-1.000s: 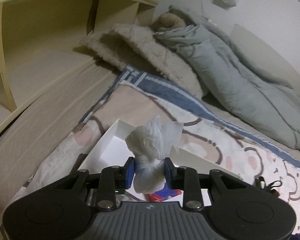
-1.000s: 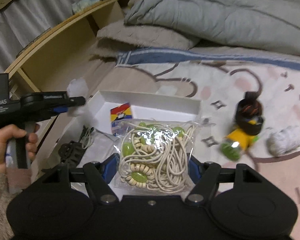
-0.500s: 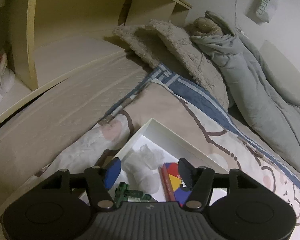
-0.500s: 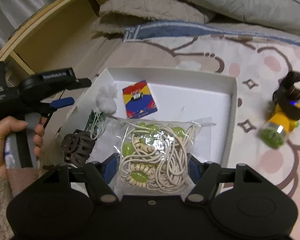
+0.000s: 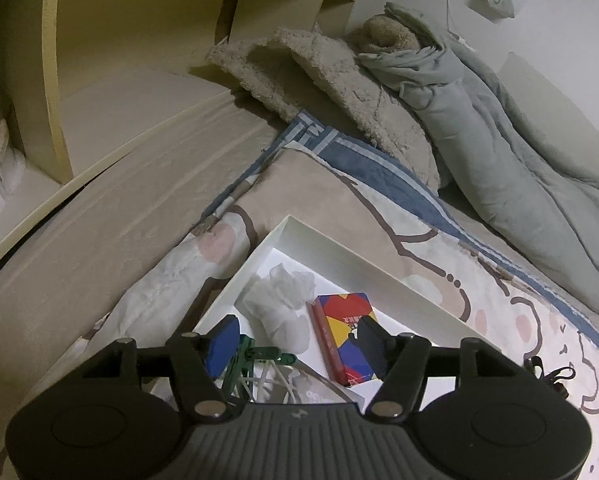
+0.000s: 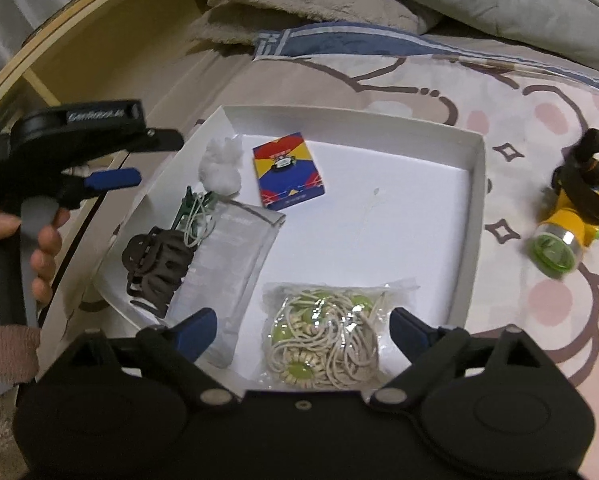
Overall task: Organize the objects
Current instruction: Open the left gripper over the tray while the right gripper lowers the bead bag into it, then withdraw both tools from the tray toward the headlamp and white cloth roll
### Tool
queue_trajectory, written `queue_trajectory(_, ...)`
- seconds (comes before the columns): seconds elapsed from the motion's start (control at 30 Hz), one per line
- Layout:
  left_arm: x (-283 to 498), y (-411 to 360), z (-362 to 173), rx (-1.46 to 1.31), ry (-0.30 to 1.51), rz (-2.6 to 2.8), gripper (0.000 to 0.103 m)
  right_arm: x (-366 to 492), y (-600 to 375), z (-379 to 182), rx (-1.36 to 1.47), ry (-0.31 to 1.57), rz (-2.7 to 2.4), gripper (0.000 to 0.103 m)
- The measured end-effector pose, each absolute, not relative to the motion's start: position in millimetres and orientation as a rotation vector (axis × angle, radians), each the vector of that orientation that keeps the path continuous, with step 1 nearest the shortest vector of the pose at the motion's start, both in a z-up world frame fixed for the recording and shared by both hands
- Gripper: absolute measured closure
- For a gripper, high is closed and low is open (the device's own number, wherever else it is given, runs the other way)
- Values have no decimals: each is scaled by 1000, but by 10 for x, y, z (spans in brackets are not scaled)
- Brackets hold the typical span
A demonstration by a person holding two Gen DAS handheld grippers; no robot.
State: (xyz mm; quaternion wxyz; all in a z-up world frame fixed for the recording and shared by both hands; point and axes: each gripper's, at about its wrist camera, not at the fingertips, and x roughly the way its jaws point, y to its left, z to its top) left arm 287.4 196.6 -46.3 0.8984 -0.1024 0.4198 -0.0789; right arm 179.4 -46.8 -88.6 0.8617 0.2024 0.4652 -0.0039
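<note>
A white tray (image 6: 471, 216) lies on the patterned bedspread. In it are a white tissue wad (image 6: 221, 166), a colourful card box (image 6: 287, 170), a brown hair claw (image 6: 155, 268), a green clip (image 6: 189, 208), a clear packet (image 6: 227, 268) and a bag of beaded cord (image 6: 327, 344). My right gripper (image 6: 303, 330) hangs over that bag; its jaws are opening and the pads stand clear of it. My left gripper (image 5: 295, 340) is open above the tissue wad (image 5: 281, 306) and card box (image 5: 347, 336), holding nothing.
A yellow and green headlamp with a black strap (image 6: 571, 220) lies on the bedspread right of the tray. Fluffy pillows (image 5: 339, 92) and a grey duvet (image 5: 511, 160) fill the far side. A wooden shelf unit (image 5: 99, 60) runs along the left.
The left gripper opened and dropped the tissue wad into the tray. The right gripper carried the cord bag over the tray, then spread its jaws and let it lie there.
</note>
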Motion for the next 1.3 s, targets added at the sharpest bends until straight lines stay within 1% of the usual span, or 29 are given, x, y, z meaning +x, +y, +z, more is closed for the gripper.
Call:
queue_trajectory(0.5, 2650, 1933, -323, -117, 859, -166, 36, 1653, -514, -707, 403, 923, -20, 9)
queue_trajectory(0.57, 2602, 1915, -297, -100, 849, -174, 32, 1629, -523, -662, 398, 908, -19, 9)
queue_trajectory(0.8, 2387, 1855, -199, -45, 817, -211, 28, 1543, -557, -500, 361, 867, -19, 9)
queue_trajectory(0.87, 2318, 1838, -181, -36, 805, -210, 23, 1498, -585, -450, 352, 852, -19, 9)
queue_trajectory(1.0, 2202, 1771, -168, -15, 804, -216, 19, 1401, -660, -387, 334, 829, -30, 9)
queue_trajectory(1.3, 1907, 1647, -155, 15, 809, -255, 6, 1170, -853, -351, 300, 816, -48, 9)
